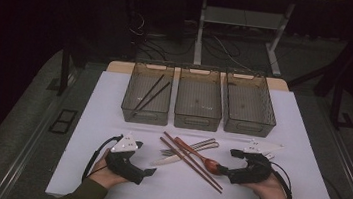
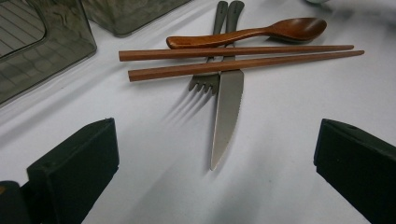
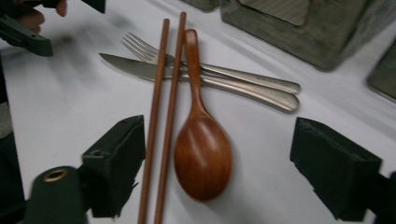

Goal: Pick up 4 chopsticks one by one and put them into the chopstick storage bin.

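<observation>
High view first: three grey bins (image 1: 199, 104) line the far side of the white table (image 1: 85, 134), the left one holding dark chopsticks (image 1: 151, 94). Mid-table lie brown chopsticks (image 1: 191, 161) and a wooden spoon (image 1: 198, 155), both crossing a fork (image 2: 208, 79) and knife (image 2: 227, 109) (a tidy little heap). Left gripper (image 1: 148, 172) rests wide open on bare table near the front edge. Right gripper (image 3: 217, 175), jaws spread, straddles the spoon bowl and the chopstick ends.

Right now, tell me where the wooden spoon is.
In the high view the wooden spoon lies at table centre, across the fork and knife, its bowl beside the right gripper.
</observation>
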A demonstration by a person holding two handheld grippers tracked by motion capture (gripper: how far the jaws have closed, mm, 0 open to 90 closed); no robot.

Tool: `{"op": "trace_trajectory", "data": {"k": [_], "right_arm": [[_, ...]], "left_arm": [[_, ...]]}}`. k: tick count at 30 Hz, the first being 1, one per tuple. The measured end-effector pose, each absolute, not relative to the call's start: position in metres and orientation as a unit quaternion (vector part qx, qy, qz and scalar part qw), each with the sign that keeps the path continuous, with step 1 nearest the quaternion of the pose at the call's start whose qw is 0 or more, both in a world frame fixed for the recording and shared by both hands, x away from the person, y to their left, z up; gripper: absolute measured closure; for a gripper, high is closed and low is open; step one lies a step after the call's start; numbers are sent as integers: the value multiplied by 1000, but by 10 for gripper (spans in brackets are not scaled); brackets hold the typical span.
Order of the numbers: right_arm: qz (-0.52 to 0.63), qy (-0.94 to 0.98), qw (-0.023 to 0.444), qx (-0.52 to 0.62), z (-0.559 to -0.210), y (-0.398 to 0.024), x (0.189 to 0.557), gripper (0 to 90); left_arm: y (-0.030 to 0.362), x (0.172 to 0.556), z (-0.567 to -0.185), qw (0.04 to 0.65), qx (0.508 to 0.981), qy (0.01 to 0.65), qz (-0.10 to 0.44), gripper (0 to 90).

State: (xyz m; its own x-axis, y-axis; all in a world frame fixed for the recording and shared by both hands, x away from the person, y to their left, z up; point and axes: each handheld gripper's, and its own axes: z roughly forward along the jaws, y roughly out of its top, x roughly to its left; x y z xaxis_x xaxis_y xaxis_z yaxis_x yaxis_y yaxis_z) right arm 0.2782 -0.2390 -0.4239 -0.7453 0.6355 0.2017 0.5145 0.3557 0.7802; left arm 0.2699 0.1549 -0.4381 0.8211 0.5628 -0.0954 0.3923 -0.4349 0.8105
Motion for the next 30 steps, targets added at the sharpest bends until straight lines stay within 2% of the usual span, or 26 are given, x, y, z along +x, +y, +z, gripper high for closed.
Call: {"op": "trace_trajectory", "data": {"k": [5,7,18,30], "right_arm": [[447,826,58,338,-422,-226,280,259],[445,830,50,333,-422,-220,281,327],[436,848,39,300,-421,-191,284,468],[412,871,22,267,-428,-169,287,677]], "left_arm": [[154,270,-438,451,842,282,94,0],[154,270,-438,450,842,282,92,0],[154,271,-440,450,843,282,88,0],[154,271,-440,449,844,281,86,0]]}}
